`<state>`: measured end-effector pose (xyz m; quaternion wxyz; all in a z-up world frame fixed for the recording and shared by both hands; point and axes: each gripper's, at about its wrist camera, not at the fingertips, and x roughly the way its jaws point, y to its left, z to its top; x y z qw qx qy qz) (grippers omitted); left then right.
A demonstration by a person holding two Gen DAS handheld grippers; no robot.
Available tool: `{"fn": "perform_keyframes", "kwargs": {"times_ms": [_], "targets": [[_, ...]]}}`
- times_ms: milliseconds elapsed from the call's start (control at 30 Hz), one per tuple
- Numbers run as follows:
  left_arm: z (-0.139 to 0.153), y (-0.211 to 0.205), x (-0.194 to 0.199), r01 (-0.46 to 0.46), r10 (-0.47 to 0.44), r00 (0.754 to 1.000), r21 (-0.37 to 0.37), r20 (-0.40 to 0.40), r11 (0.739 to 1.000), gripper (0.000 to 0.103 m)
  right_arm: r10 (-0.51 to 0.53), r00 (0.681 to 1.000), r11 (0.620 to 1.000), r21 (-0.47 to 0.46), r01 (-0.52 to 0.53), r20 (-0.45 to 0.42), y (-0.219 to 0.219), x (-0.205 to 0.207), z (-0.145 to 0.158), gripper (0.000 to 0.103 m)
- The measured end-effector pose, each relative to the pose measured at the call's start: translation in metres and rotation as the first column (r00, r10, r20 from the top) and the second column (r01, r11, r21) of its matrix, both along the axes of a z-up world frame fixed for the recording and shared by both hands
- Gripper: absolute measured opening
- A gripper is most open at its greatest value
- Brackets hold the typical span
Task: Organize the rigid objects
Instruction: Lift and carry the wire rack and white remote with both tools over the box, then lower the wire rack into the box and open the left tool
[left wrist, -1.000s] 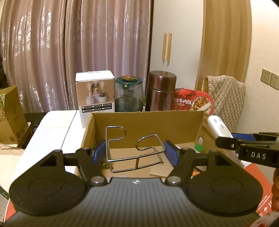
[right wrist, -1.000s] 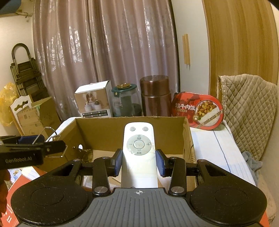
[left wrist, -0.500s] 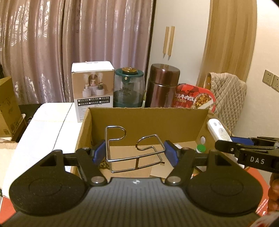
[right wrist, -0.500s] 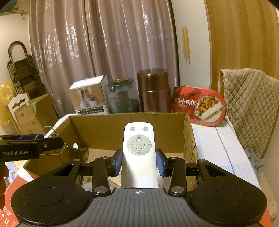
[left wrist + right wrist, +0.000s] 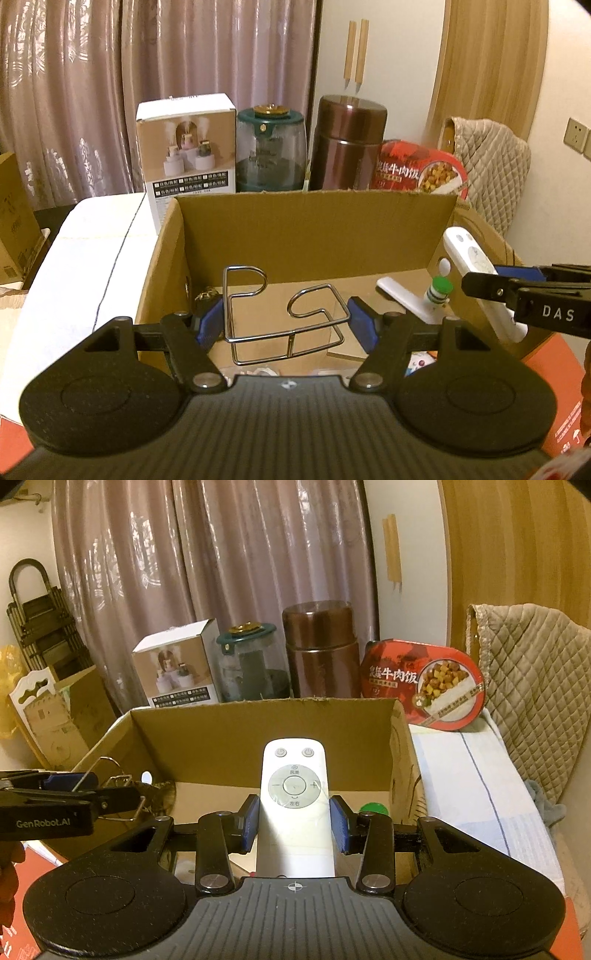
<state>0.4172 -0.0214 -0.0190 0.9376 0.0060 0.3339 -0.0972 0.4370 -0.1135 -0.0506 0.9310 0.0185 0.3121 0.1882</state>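
The left gripper [image 5: 286, 325] is clamped on a wire rack [image 5: 280, 317], its blue pads pressing the rack's two outer sides with the jaws set fairly wide. The rack is thin bright metal rod, bent into a rectangular base with two curled hooks rising from it; it is stiff and open, so the pads bear only on narrow wire. The right gripper [image 5: 293, 821] is closed narrowly on a white remote control [image 5: 293, 797], pads on its long edges. The remote is smooth, glossy plastic, a rounded slab whose long axis runs straight forward along the fingers, button end leading.

Directly ahead of and below both grippers lies the open cardboard box [image 5: 310, 218], matte brown corrugated board with rough cut rims. Both loads hang over its near edge, above the interior; the rack is toward the box's left wall, the remote toward its right. In judgement, the coming move is a lowering forward and down into the box.

On the box floor beyond the tips lie a flat white piece [image 5: 404, 295] and a small green-capped bottle [image 5: 437, 291]. These occupy the right part of the floor, nearer the right gripper, so the remote has less free floor.
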Motion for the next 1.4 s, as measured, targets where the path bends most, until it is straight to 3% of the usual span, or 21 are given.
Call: {"fn": "perform_keyframes", "kwargs": {"times_ms": [400, 933, 1400], "targets": [[-0.008, -0.007, 0.011, 0.025, -0.023, 0.999, 0.033, -0.047, 0.999, 0.066, 0.010, 1.000, 1.000, -0.016, -0.011, -0.018, 0.004, 0.005, -0.008, 0.037], [-0.025, 0.002, 0.017, 0.008, -0.010, 0.994, -0.016, -0.109, 1.000, 0.067, 0.015, 0.999, 0.999, -0.038, -0.017, -0.048, 0.006, 0.007, -0.020, 0.037], [-0.033, -0.002, 0.018, 0.008, -0.009, 0.993, -0.007, -0.120, 1.000, 0.067, 0.015, 0.998, 0.999, -0.041, -0.017, -0.054, 0.006, 0.008, -0.023, 0.037]]}}
